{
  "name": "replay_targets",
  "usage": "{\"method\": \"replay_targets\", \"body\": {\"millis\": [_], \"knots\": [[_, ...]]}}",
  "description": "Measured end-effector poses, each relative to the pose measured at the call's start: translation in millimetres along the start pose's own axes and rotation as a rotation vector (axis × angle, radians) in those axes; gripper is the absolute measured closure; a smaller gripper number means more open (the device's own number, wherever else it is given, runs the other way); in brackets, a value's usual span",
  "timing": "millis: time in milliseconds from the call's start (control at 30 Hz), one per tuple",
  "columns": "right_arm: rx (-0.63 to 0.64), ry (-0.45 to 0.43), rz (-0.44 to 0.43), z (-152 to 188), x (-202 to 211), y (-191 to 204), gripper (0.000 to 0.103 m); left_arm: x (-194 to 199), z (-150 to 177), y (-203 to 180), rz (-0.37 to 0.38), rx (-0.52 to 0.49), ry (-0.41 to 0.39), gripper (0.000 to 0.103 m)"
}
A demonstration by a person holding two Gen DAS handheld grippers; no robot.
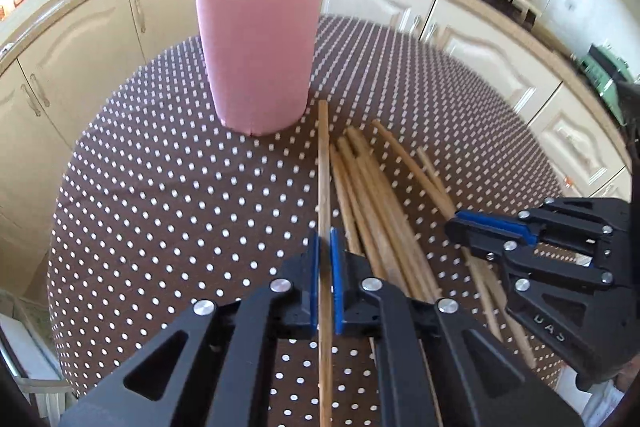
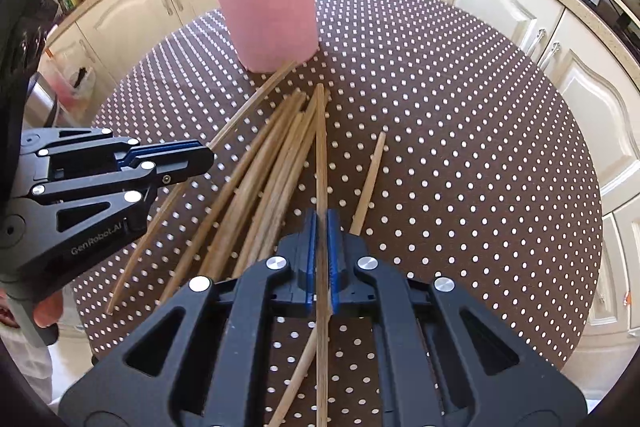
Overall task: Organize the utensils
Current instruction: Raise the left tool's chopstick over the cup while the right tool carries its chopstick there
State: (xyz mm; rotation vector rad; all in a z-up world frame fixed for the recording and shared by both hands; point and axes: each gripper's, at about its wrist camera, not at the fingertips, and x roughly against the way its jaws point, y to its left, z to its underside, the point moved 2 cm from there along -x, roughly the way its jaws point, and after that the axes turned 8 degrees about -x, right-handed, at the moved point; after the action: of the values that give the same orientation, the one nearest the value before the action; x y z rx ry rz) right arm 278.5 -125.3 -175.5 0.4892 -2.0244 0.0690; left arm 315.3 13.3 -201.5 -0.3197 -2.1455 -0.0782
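Each hand-held gripper is matte black plastic with blue finger pads, silver screws and triangular cut-outs; one bears "GenRobot.AI" lettering.

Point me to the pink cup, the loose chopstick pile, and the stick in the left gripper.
pink cup [image 1: 258,55], left wrist view, front wall.
chopstick pile [image 2: 276,163], right wrist view, middle of bundle.
held stick [image 1: 323,163], left wrist view, shaft beyond the left gripper [image 1: 325,259].

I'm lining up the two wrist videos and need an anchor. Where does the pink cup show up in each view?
Left wrist view: pink cup stands upper centre, just left of the middle, beyond the loose chopsticks.
Right wrist view: the cup stands top centre-left, past the pile's far tips.
Shared landmark: the dotted brown tablecloth beneath it.
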Motion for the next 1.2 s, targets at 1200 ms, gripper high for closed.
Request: {"method": "replay_targets", "body": {"millis": [1200], "knots": [[-0.14, -0.792, -0.197, -146.0, 125.1, 34.0, 0.097, 148.1, -120.5, 43.8, -0.098, 0.071, -0.947, 0.097]]}}
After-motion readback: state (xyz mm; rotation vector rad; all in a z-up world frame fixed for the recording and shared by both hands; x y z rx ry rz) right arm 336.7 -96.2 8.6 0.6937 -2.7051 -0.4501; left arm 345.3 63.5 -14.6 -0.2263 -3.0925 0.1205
